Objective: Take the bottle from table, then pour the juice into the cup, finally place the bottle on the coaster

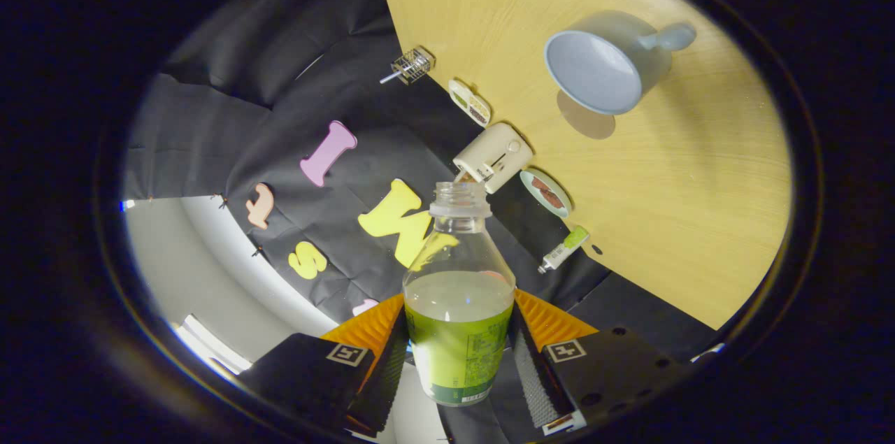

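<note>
- Green-labelled clear plastic is what I have in my grip: the bottle (458,304) sits between my gripper's (458,353) two fingers, and both press on its labelled body from either side, so I am clenched on it.
- Its cap is off; the open neck points forward, away from me, and pale juice fills roughly the lower half.
- I have it lifted clear of the wooden table (699,220), and the whole view is rolled hard over, so the bottle is tilted and no longer standing upright.
- The cup (605,66), pale blue with a handle on its far side, stands on the table well beyond the bottle's mouth and off to one side of it. Its bowl looks empty to me.
- I judge the pour has not yet begun: no stream is leaving the neck and the mouth is not over the cup.
- Main risk: if I go on tipping before the neck is above the rim, juice will land on the table or off its edge.
- Small clutter lines the table edge between me and the cup: a cream box-like device (493,156), a small oval dish (545,192), a little tube (563,248). A low swing could knock them.
- The plastic wall is thin and smooth; squeezing harder could push juice out, while easing off could let it slip.
- I cannot make out the coaster from here.
</note>
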A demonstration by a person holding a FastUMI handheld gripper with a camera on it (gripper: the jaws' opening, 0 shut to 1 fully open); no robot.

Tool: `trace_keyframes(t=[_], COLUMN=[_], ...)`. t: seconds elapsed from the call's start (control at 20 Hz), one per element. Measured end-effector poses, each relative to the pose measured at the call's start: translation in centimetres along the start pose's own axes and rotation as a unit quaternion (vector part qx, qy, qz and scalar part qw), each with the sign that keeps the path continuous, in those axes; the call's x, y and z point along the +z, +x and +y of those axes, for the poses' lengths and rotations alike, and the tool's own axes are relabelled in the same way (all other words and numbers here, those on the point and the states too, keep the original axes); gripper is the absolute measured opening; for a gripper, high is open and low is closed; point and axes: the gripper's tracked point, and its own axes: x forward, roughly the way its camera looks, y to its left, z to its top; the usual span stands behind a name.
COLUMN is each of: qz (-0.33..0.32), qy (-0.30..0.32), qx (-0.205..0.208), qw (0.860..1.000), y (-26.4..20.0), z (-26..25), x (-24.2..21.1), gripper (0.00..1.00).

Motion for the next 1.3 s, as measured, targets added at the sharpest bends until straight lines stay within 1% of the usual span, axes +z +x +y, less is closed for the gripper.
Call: trace_keyframes(t=[0.2,0.35,0.65,0.8,0.9,1.0,1.1,1.2,1.3], qz=[0.006,0.009,0.012,0.009,0.012,0.005,0.007,0.011,0.011], qy=[0.011,0.015,0.009,-0.015,-0.050,-0.101,-0.165,-0.226,-0.282], qx=[0.010,0.018,0.017,0.007,-0.016,-0.030,-0.048,-0.068,-0.076], qw=[1.000,1.000,1.000,1.000,0.999,0.994,0.985,0.972,0.956], y=[0.1,0.1,0.3,0.3,0.4,0.5,0.9,1.0,1.2], z=[0.8,2.2,2.1,1.5,0.2,-0.6,-1.5,-2.6,-2.5], x=[-0.8,-1.8,-2.2,-2.1,-2.2,-1.7,-1.9,-2.1,-1.7], gripper=[0.77,0.77,0.77,0.77,0.77,0.77,0.77,0.77,0.78])
